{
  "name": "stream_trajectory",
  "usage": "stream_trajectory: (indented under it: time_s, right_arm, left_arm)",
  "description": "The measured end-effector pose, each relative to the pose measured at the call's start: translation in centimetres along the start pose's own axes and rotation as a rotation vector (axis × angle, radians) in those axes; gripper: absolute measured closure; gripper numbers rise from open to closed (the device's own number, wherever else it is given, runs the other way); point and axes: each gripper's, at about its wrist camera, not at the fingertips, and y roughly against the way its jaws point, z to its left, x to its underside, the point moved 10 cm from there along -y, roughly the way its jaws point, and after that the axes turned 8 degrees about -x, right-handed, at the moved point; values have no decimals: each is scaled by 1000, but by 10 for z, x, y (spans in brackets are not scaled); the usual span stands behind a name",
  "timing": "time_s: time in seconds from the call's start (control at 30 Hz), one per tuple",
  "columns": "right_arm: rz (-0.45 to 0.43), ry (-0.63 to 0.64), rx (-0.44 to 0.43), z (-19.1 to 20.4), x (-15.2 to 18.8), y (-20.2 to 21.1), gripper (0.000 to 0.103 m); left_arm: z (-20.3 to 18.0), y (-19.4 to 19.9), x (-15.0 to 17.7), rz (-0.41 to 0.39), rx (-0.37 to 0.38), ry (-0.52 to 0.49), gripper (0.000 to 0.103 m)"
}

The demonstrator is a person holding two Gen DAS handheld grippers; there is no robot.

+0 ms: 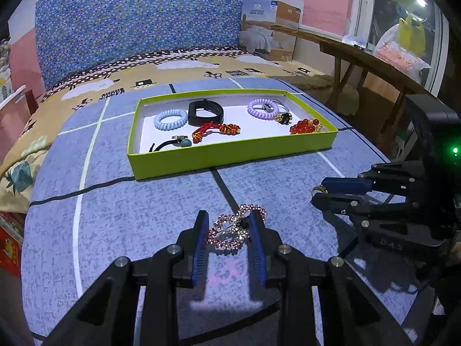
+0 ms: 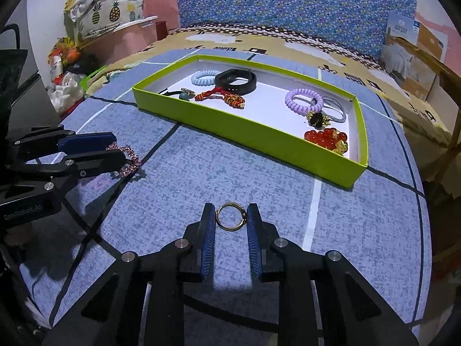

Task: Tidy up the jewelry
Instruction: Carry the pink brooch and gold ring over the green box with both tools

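A pink beaded bracelet [image 1: 234, 230] lies on the blue mat between the fingers of my left gripper [image 1: 229, 219], which close on its sides. It also shows in the right wrist view [image 2: 126, 158]. A gold ring [image 2: 230, 216] sits between the fingers of my right gripper [image 2: 230, 213], which touch both its sides. The green tray [image 1: 230, 155] beyond holds coil hair ties, a black band, a red knot charm and red beads [image 1: 304, 127].
A cardboard box [image 1: 270, 28] stands at the back right by a wooden bench [image 1: 360, 54]. A patterned blue board [image 1: 138, 23] stands behind the tray. Bags and clutter [image 2: 95, 14] are at the far left of the bed.
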Motion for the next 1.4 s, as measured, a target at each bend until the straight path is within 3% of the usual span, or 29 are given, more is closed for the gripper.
stream_trajectory:
  time_s: [0.6, 0.8, 1.4]
  right_arm:
    - [-151, -68, 9, -13, -30, 35, 80]
    - [-180, -85, 18, -25, -45, 39, 80]
    - [-169, -109, 5, -49, -85, 5, 80]
  left_arm:
    - [23, 11, -32, -78, -47, 101, 73]
    - [25, 4, -47, -98, -73, 89, 73]
    - [21, -34, -89, -111, -67, 21, 73]
